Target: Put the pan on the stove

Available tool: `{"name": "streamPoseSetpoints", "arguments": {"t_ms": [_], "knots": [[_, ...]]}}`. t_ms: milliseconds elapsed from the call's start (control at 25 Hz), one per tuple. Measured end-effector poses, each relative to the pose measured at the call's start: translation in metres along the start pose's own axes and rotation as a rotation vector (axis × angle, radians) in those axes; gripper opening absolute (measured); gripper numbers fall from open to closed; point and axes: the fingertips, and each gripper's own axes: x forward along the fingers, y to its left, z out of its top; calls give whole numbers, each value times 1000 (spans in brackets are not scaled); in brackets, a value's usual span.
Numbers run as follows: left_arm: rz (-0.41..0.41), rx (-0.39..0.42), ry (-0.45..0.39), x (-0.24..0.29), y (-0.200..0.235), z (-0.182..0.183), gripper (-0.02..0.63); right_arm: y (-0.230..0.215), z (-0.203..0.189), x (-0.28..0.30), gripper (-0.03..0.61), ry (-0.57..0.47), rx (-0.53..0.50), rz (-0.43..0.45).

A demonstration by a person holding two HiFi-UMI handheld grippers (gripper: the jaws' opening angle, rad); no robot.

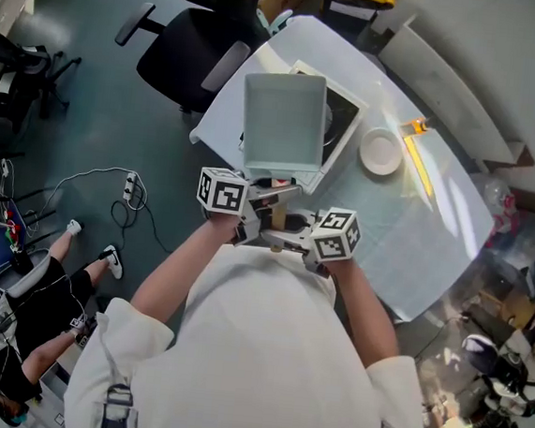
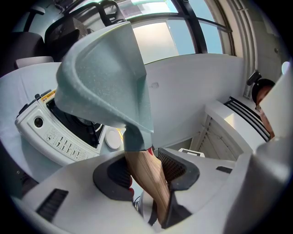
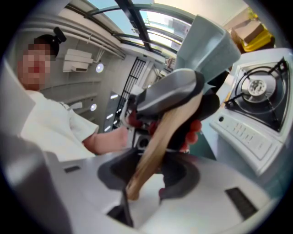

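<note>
My left claw (image 2: 147,173) clamps the wooden handle (image 2: 142,165), and my right claw (image 3: 146,176) clamps its end. The pale green pan (image 1: 281,125) hangs tilted above the stove (image 1: 347,122).

Your pan (image 1: 281,125) is square and deep, pale grey-green with fine speckles, and has a light wooden handle (image 2: 146,178) running back toward you from its near edge. It is lifted clear above the stove (image 1: 344,122), not touching it, with its open side facing up. From overhead it covers most of the stove's left part. The stove is a white single-burner unit with a black grate around a round silver burner and a row of controls along one side.
</note>
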Motion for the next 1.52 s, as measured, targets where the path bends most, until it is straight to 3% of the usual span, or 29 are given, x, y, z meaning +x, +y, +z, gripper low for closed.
{"name": "streamPoseSetpoints", "arguments": {"t_ms": [640, 1520], "knots": [[-79, -22, 196, 23, 38, 28, 187, -50, 41, 8, 166, -164, 88, -106], [-64, -60, 388, 46, 120, 5, 189, -128, 24, 27, 166, -259, 257, -157]]}}
